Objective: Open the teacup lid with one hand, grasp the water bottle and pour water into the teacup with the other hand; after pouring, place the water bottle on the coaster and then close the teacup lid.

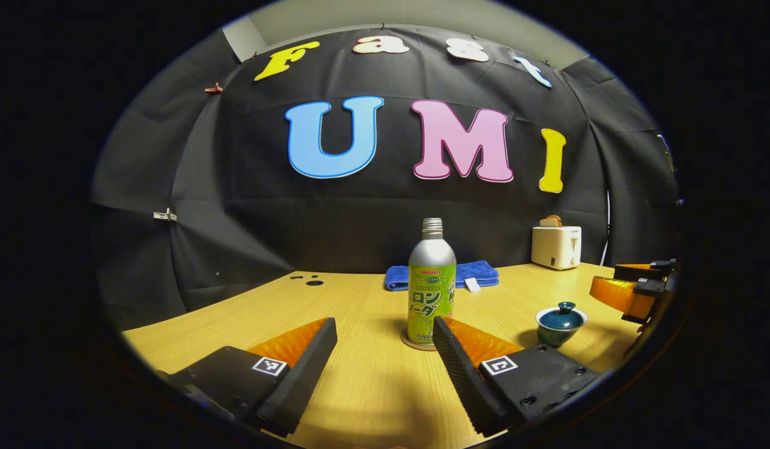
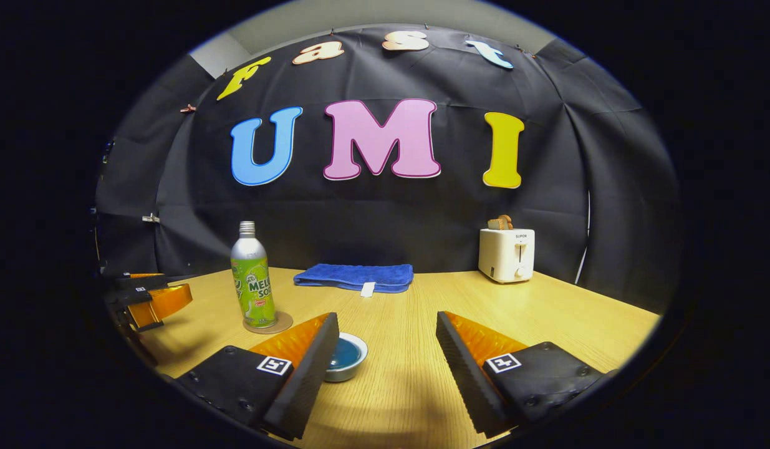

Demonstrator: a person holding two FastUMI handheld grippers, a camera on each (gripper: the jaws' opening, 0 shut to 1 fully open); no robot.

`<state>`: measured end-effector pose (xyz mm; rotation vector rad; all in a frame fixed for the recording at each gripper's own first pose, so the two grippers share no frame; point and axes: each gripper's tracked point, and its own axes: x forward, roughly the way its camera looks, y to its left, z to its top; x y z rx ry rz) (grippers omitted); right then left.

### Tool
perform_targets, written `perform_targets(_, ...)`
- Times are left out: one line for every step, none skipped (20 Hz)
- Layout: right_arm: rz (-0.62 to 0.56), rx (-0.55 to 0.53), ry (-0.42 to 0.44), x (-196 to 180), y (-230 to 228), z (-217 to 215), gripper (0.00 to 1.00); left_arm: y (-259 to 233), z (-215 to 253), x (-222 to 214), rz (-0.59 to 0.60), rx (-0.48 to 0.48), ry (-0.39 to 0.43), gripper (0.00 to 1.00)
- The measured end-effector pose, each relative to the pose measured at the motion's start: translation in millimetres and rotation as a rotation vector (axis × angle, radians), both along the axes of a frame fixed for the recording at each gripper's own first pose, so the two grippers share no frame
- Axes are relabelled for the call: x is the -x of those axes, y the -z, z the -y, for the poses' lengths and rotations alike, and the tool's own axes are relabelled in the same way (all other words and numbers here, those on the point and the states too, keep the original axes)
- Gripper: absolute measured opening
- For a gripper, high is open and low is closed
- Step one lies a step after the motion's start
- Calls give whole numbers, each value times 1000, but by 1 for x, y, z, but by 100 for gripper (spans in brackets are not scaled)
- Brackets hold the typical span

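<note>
Left gripper (image 1: 385,349): in the left gripper view its 2 fingers are spread wide at 6 o'clock, low over the table, holding nothing.
Right gripper (image 2: 385,349): in the right gripper view its fingers are likewise spread wide and empty; the left gripper view shows it at 3 o'clock.
Water bottle: silver metal bottle with a green label (image 1: 431,284) stands upright on a round brown coaster (image 1: 416,343), just beyond the gap between the left gripper's fingers; at 9 o'clock in the right gripper view.
Teacup: small dark teal lidded teacup (image 1: 561,323), lid with knob seated on top, at 4 o'clock of the bottle and apart from it; in the right gripper view it sits partly behind that gripper's left finger.
Table: light wooden tabletop (image 2: 547,312).
Backdrop items: folded blue towel (image 2: 355,276) at 12 o'clock, white toaster (image 2: 506,254) at 2 o'clock.
</note>
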<state>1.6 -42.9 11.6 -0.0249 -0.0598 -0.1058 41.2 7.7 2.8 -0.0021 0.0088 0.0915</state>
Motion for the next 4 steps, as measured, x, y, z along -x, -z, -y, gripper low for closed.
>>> perform_targets(1, -1, 0, 0, 0, 0, 97, 1, 0, 0, 0, 0, 0, 98)
perform_targets(0, 0, 0, 0, 0, 0, 97, 0, 0, 0, 0, 0, 0, 98)
perform_targets(1, 0, 0, 0, 0, 0, 97, 1, 0, 0, 1, 0, 1, 98)
perform_targets(0, 0, 0, -1, 0, 0, 97, 0, 0, 0, 0, 0, 3, 98)
